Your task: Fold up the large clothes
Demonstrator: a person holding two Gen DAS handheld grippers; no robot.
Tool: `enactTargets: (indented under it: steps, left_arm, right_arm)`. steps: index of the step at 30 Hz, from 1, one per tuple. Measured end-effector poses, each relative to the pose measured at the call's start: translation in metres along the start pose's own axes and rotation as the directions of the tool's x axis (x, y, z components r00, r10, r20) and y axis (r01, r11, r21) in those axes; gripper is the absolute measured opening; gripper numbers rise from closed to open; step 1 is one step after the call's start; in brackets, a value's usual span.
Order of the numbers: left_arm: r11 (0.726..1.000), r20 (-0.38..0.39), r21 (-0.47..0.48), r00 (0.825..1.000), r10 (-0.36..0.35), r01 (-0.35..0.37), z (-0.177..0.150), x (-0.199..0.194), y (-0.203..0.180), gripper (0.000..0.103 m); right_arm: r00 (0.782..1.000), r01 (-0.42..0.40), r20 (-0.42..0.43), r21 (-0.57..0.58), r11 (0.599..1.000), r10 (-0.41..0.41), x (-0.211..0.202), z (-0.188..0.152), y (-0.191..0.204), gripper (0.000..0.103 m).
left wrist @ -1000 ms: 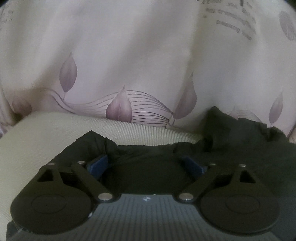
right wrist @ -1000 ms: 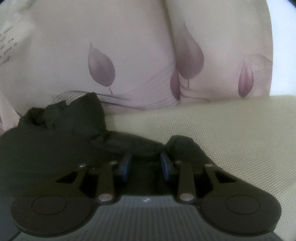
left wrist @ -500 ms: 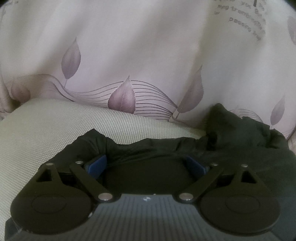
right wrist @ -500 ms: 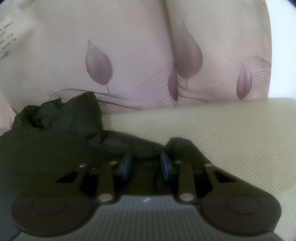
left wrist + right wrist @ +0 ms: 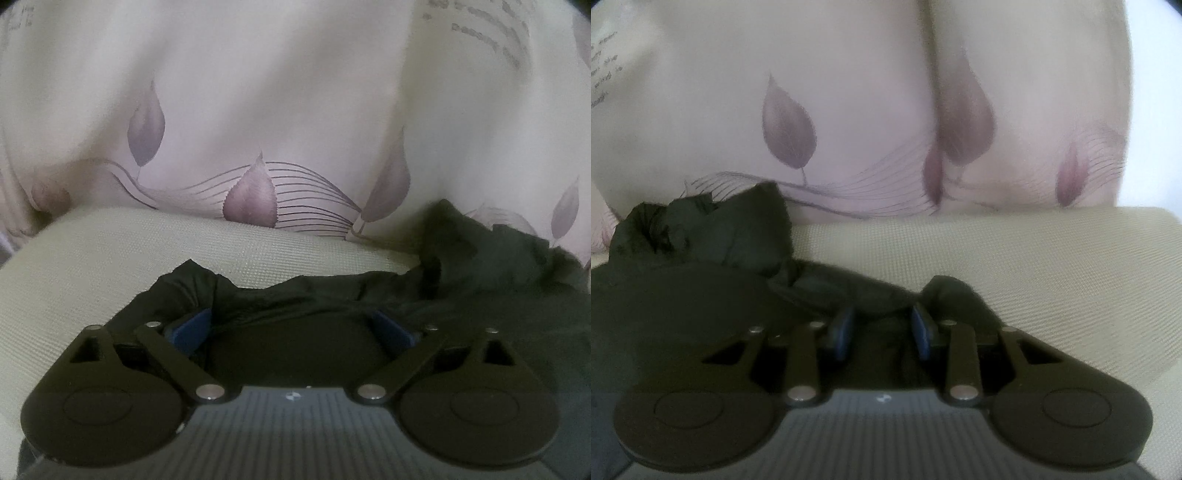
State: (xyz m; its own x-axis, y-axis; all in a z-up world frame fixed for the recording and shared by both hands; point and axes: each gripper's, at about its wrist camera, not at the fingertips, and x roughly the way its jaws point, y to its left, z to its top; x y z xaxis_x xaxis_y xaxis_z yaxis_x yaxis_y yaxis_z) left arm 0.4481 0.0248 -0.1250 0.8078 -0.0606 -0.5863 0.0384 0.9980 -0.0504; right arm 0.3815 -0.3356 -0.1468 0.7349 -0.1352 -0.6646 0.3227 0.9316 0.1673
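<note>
A black garment (image 5: 480,295) lies crumpled on a beige woven cushion (image 5: 110,258). Its near edge runs across the left wrist view, and a bunched lump rises at the right. My left gripper (image 5: 291,325) hovers low over that edge. Its blue pads (image 5: 192,326) stand wide apart, and the jaws are opening with loose cloth lying between them. In the right wrist view the garment (image 5: 683,288) fills the left side. My right gripper (image 5: 881,314) has a narrow fold of it pinched between its blue pads (image 5: 844,328), and these jaws are starting to open.
A pale pink fabric printed with purple leaves (image 5: 258,110) hangs close behind the cushion and blocks the far side in both views (image 5: 849,110). Bare beige cushion (image 5: 1052,266) stretches to the right of the right gripper and to the left of the left gripper.
The left pads have spread a little wider over the garment's edge. The right pads have parted slightly around the fold. Both views shifted only slightly, and the garment lies much as before.
</note>
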Motion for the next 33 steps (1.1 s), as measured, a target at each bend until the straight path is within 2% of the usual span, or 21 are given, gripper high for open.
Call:
enactTargets:
  steps: [2, 4, 6, 7, 10, 12, 15, 20, 25, 30, 33]
  left_arm:
    - [1.000, 0.000, 0.006, 1.000, 0.010, -0.010, 0.000, -0.001, -0.001, 0.098]
    - [1.000, 0.001, 0.004, 1.000, 0.014, -0.014, 0.000, -0.002, 0.000, 0.098]
    - [1.000, 0.004, 0.009, 1.000, 0.026, -0.026, -0.001, -0.002, -0.002, 0.099]
    - [0.999, 0.007, 0.011, 0.999, 0.031, -0.031, -0.001, -0.003, -0.002, 0.099]
    - [0.999, 0.007, 0.014, 0.999, 0.041, -0.041, -0.001, -0.004, -0.002, 0.100]
    - [0.999, 0.007, 0.014, 0.999, 0.043, -0.043, -0.001, -0.004, -0.002, 0.101]
    - [0.999, 0.009, 0.008, 0.999, 0.040, -0.041, -0.001, -0.004, -0.001, 0.101]
    - [0.999, 0.015, 0.007, 0.999, 0.039, -0.040, -0.001, -0.004, -0.001, 0.102]
    - [0.999, 0.024, 0.017, 0.999, 0.044, -0.044, -0.002, -0.006, -0.002, 0.102]
    - [0.999, 0.023, 0.021, 0.999, 0.047, -0.048, -0.002, -0.007, -0.001, 0.103]
    - [0.998, 0.025, 0.024, 0.998, 0.052, -0.052, -0.002, -0.007, -0.001, 0.103]
  right_arm:
    - [0.997, 0.008, 0.077, -0.002, 1.000, -0.008, -0.026, 0.006, 0.006, 0.036]
    - [0.981, -0.049, 0.187, -0.033, 0.998, 0.054, -0.064, 0.013, 0.025, 0.036]
    - [0.954, -0.137, 0.256, -0.087, 0.987, 0.155, -0.096, 0.016, 0.053, 0.036]
    - [0.945, -0.178, 0.255, -0.122, 0.976, 0.204, -0.103, 0.016, 0.068, 0.036]
    - [0.935, -0.282, 0.156, -0.221, 0.934, 0.319, -0.101, 0.006, 0.121, 0.035]
    - [0.939, -0.300, 0.092, -0.261, 0.918, 0.333, -0.084, -0.005, 0.151, 0.035]
    - [0.952, -0.297, 0.003, -0.237, 0.925, 0.307, -0.048, -0.020, 0.169, 0.034]
    - [0.945, -0.327, -0.058, -0.149, 0.933, 0.322, -0.019, -0.028, 0.158, 0.032]
    - [0.953, -0.292, 0.022, -0.188, 0.938, 0.302, -0.017, -0.050, 0.155, 0.032]
    - [0.950, -0.305, 0.006, -0.186, 0.934, 0.312, -0.014, -0.042, 0.153, 0.034]
    - [0.934, -0.356, -0.011, -0.134, 0.925, 0.358, -0.025, -0.027, 0.139, 0.036]
